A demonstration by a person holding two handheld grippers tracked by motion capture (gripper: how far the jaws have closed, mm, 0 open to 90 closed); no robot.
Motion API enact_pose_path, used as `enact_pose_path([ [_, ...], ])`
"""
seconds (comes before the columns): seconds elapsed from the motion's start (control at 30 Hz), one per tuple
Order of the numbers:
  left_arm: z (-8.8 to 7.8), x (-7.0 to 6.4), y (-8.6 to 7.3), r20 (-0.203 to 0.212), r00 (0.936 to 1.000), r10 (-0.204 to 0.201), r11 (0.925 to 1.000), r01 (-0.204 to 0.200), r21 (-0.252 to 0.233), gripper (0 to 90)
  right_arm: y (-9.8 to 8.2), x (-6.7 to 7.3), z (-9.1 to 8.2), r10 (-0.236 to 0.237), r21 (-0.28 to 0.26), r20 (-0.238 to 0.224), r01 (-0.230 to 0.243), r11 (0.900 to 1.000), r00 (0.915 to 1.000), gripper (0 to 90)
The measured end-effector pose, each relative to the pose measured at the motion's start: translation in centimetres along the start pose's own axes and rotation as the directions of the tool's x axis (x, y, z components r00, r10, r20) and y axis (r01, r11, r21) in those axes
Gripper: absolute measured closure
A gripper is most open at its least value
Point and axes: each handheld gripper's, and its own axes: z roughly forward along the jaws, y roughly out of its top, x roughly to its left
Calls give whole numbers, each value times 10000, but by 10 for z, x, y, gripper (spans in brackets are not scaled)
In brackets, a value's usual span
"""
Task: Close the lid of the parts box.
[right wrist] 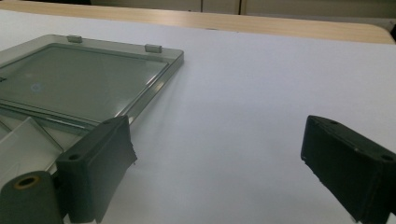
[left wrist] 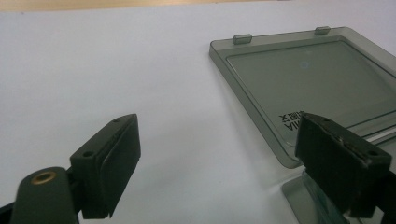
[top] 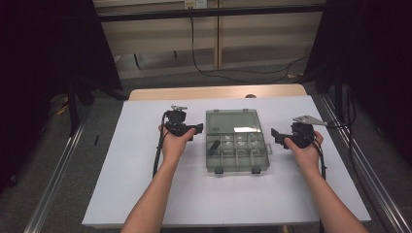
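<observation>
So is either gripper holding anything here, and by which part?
Nothing is held. The left gripper and right gripper flank the open organizer box, jaws apart with only tabletop between them.

I'm looking at a smoky clear compartment box, lying flat mid-table. Its lid is flipped open, laid back flat.

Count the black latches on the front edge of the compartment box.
2. Both sit on the near edge of the box: the left latch near its left corner, the right latch near its right corner. None seems hidden.
</observation>
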Motion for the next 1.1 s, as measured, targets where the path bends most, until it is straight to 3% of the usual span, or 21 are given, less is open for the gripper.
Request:
enact_pose_path([
  [0.27,4,3,0,-22,10000,-9,10000,9,-22,164,5,-2,7,244,266,-3,-244,9993,9997,99],
  [0.43,6,4,0,-302,9995,85,9998,-91,-199,297,8,-5,11,662,499,242,-673,9965,9975,163],
  [0.6,10,1,-1,-275,9995,160,9998,-163,-106,456,12,1,17,548,845,316,-573,9948,9980,235],
  [0.63,11,1,-1,-136,9999,43,9999,-45,-124,529,12,3,18,529,886,284,-552,9945,9982,256],
  [0.67,11,2,0,-55,9999,-140,9998,139,-116,548,13,4,20,561,912,207,-578,9942,9982,284],
  [0.77,13,1,0,-87,9998,-157,9999,157,17,621,13,7,23,843,892,109,-850,9924,9964,342],
  [0.83,14,0,0,-25,9998,-189,9997,189,139,660,15,9,25,981,1126,-36,-971,9889,9952,460],
  [0.93,15,-2,2,106,9999,6,9996,-9,287,742,20,10,28,571,1391,-42,-559,9887,9984,552],
  [1.1,20,-2,3,114,9999,-66,9989,60,466,846,24,7,33,1010,1635,-345,-940,9821,9943,770],
])
